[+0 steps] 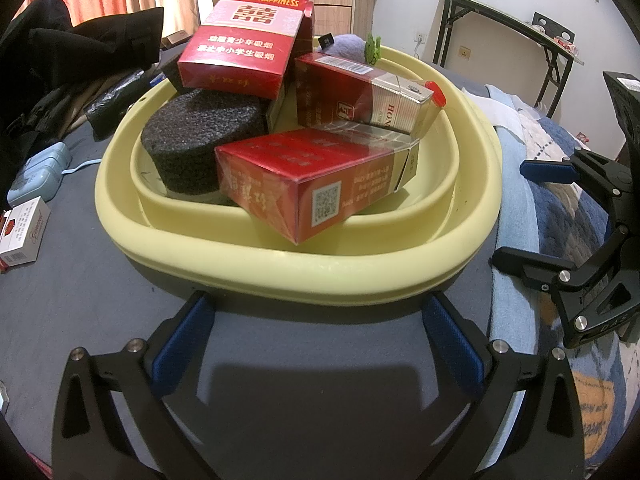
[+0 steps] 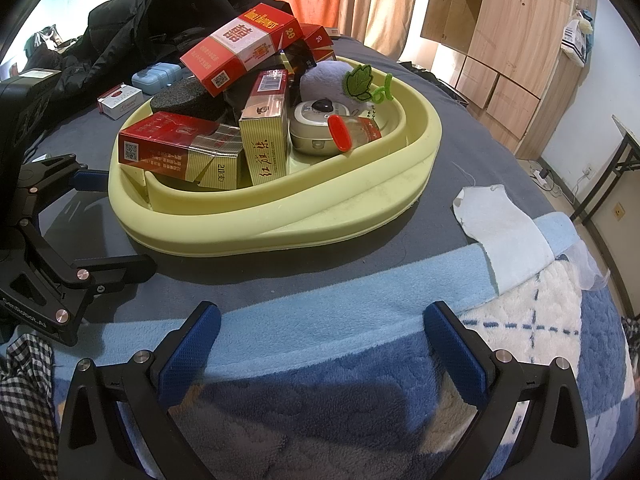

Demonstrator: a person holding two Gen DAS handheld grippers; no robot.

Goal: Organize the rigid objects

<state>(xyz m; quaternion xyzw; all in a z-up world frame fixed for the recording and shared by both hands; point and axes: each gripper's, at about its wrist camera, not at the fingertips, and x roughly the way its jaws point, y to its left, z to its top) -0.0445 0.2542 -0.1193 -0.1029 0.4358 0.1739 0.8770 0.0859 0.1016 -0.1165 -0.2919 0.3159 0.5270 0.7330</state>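
Note:
A pale yellow basin (image 1: 280,268) (image 2: 280,220) sits on a grey bed cover. It holds several red cigarette boxes: a Double Happiness box (image 1: 244,36) (image 2: 240,48) on top, a front box (image 1: 312,176) (image 2: 168,144) and a gold-ended box (image 1: 360,92) (image 2: 266,128). A black foam block (image 1: 200,136), a red-capped lighter (image 2: 348,132), a round grey case (image 2: 308,128) and a purple plush (image 2: 332,80) lie there too. My left gripper (image 1: 320,300) is open and empty just before the basin's near rim. My right gripper (image 2: 320,316) is open and empty over the blanket.
A white cigarette box (image 1: 22,232) (image 2: 120,100) and a light blue case (image 1: 36,176) (image 2: 156,76) lie left of the basin. Black clothing (image 1: 80,52) is piled behind. A white cloth (image 2: 500,224) and blue blanket (image 2: 320,400) lie at the right. A folding table (image 1: 512,28) stands beyond.

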